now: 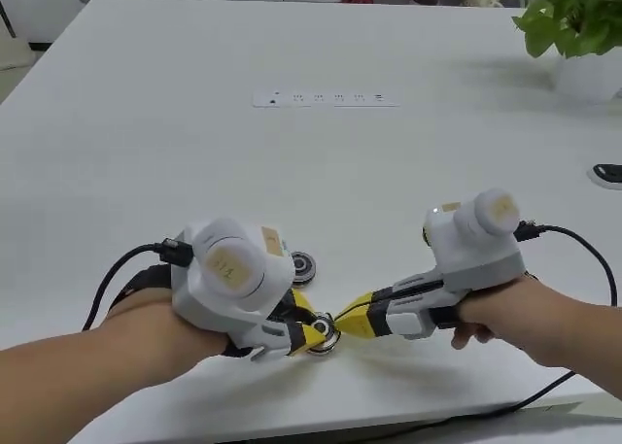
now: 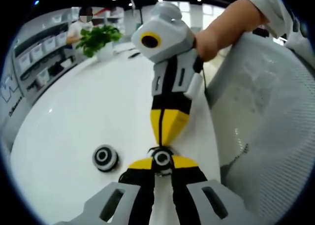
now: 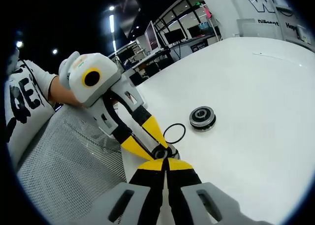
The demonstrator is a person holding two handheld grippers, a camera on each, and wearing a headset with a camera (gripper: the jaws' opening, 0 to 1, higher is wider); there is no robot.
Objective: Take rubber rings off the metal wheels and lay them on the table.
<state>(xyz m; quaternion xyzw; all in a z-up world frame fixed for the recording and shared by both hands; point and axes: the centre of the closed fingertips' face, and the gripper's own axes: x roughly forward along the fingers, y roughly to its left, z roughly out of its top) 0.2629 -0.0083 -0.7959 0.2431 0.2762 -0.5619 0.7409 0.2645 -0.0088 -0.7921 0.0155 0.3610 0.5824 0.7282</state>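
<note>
Clerk: Item one, the left gripper?
Me: My left gripper (image 2: pixel 162 165): jaws clamped on a metal wheel (image 2: pixel 162 157), one yellow tip at each side of it, near the front edge of the table (image 1: pixel 194 123).
Clerk: Item two?
Me: My right gripper (image 3: pixel 166 164): tips together, meeting the metal wheel from twelve o'clock in the left gripper view. Whether they pinch anything on its rim, I cannot tell.
Clerk: Loose stock?
Me: One loose ring (image 3: pixel 174 133), thin and black, flat on the table at one o'clock from my right tips in the right gripper view. One second wheel (image 1: pixel 303 264), lying flat on the table at eleven o'clock from the metal wheel in the head view — apart from both grippers, just beyond the loose ring.
Clerk: Surroundings?
Me: Socket strip (image 1: pixel 326 99) at twelve o'clock, well away. Potted plant (image 1: pixel 571 17) at two o'clock, at the far corner.
</note>
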